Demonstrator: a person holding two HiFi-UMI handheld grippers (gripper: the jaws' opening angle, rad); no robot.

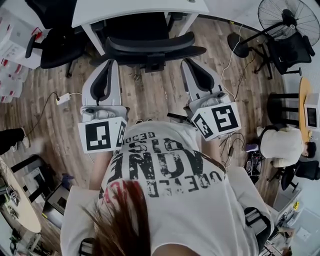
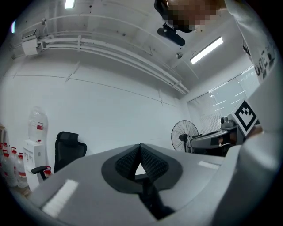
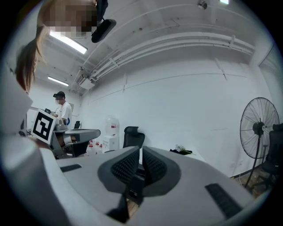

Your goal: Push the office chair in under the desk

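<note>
Holding left gripper point(image 1: 106, 64) and right gripper point(image 1: 192, 63) out level from the chest, side by side, jaws of each clenched on nothing, tips close to the backrest of the office chair point(image 1: 150, 48), its seat partly under the desk point(image 1: 135, 10) beyond.

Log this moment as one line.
black office chair: partly under white desk | left gripper: shut, empty | right gripper: shut, empty

I am seeing the floor point(image 1: 150, 102) showing wood-grain planks with a low sheen. The office chair point(image 1: 150, 47) is presenting matt black cloth and plastic. The surface point(image 1: 140, 9) is looking smooth and white. The left gripper point(image 1: 111, 62) and right gripper point(image 1: 187, 62) are showing matt grey plastic shells, with ribbed black pads point(image 2: 152, 164) lining the jaws.
</note>
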